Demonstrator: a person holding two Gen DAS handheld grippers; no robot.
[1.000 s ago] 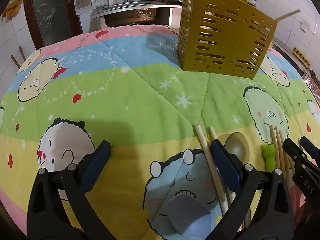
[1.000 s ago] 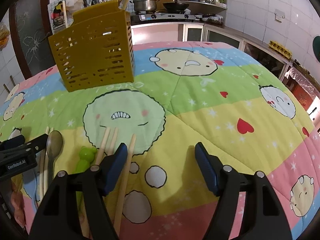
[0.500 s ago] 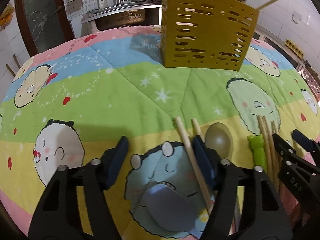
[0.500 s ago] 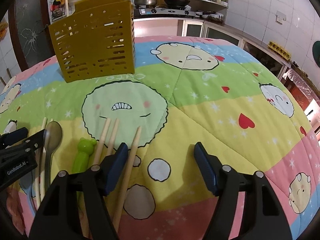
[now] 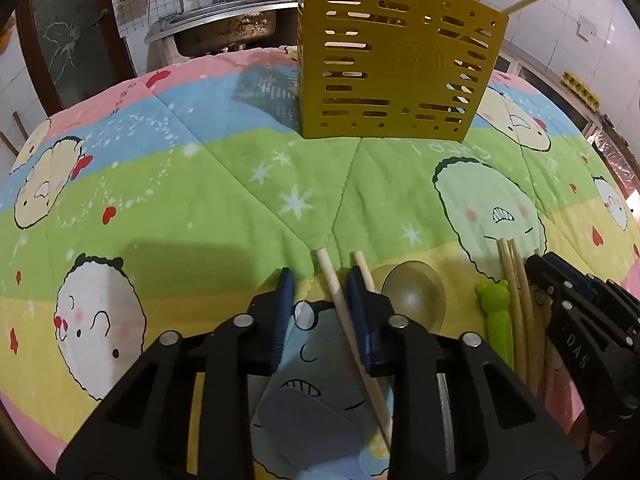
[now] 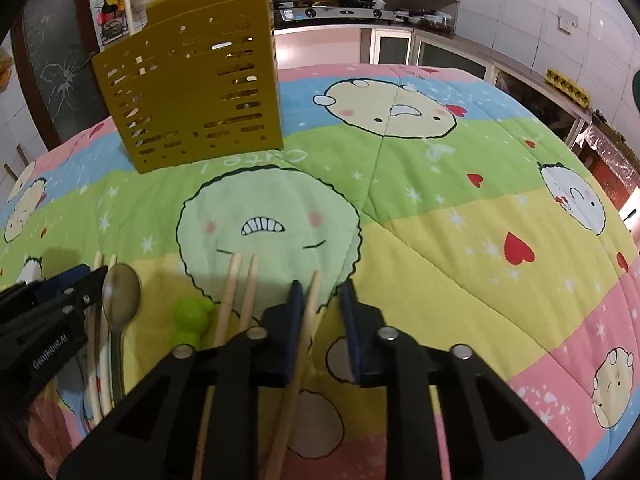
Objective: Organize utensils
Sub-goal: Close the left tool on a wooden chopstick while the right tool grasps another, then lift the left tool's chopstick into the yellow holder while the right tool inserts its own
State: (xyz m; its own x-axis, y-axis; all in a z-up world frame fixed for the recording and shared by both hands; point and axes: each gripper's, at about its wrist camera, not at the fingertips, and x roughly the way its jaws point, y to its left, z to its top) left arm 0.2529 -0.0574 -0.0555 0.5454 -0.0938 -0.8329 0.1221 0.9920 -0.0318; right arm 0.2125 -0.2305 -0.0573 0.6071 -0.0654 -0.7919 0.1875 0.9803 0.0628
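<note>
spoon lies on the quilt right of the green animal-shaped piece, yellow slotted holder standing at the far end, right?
Not quite: the spoon lies left of the green animal-shaped piece, not right of it, as the right wrist view shows. The rest holds: both lie on the quilt, and the yellow slotted holder stands at the far end.

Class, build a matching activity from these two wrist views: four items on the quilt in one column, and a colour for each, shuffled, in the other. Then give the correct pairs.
Column A
1. slotted utensil holder
2. spoon
3. animal-shaped handle
4. gripper pads

Column B
a. bright green
b. dark blue
c. mustard yellow
d. dull grey metal

Pairs: 1-c, 2-d, 3-a, 4-b
</note>
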